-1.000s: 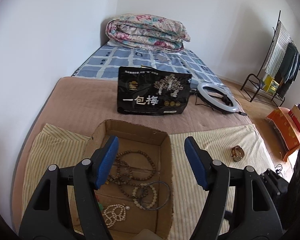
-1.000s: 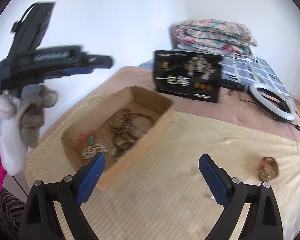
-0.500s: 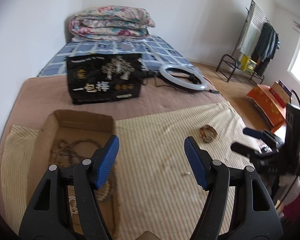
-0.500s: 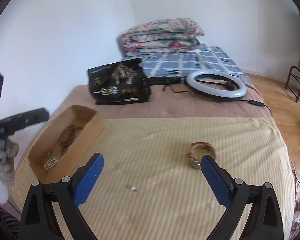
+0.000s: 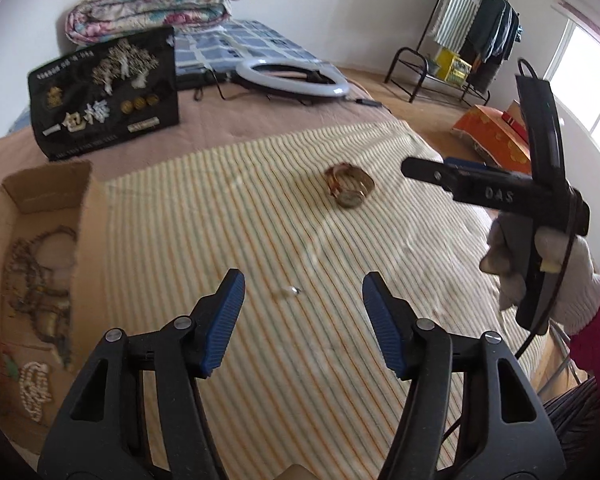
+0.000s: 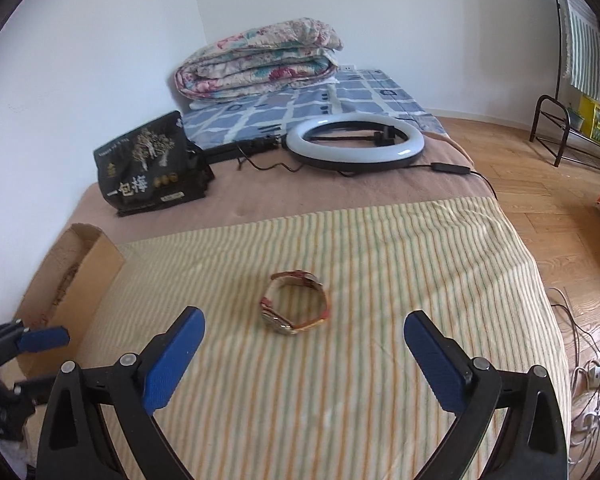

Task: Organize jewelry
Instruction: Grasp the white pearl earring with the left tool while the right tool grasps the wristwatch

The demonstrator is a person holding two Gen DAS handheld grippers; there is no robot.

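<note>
1. Left wrist view. Left gripper [image 5: 303, 295]: blue-padded fingers spread wide, nothing between them, held above the striped cloth [image 5: 228, 216].
2. Small silvery item [image 5: 291, 290]: lies on the striped cloth just ahead of the gap between the fingers; too small to identify.
3. Wristwatch [image 5: 349, 190]: gold-toned case, reddish strap closed in a loop, on the cloth well beyond the left gripper.
4. Cardboard box [image 5: 48, 184]: open-topped, at the left edge of the cloth. Contents: brown bead strands [image 5: 32, 276] in the middle, a white bead bracelet [image 5: 34, 390] at the near end, a small green piece with red cord [image 5: 10, 370] beside it.
5. Right gripper [image 5: 424, 166]: seen side-on at right, held by a white-gloved hand [image 5: 556, 276], raised above the cloth's right edge; its opening cannot be told from here.
6. Background: black printed bag [image 5: 104, 96], white ring light [image 5: 292, 76], folded floral quilt [image 5: 148, 4], clothes rack [image 5: 472, 28].
7. Right wrist view. Right gripper [image 6: 303, 354]: fingers wide apart, empty.
8. Wristwatch [image 6: 296, 308]: on the striped cloth [image 6: 400, 264], just ahead of the open fingers and between their lines, touching neither.
9. Cardboard box [image 6: 76, 264]: at the left, contents mostly hidden by its wall.
10. Left gripper [image 6: 24, 350]: partly in frame at lower left, beside the box.
11. Background: black printed bag [image 6: 148, 164], ring light [image 6: 356, 142], floral quilt [image 6: 256, 58].
</note>
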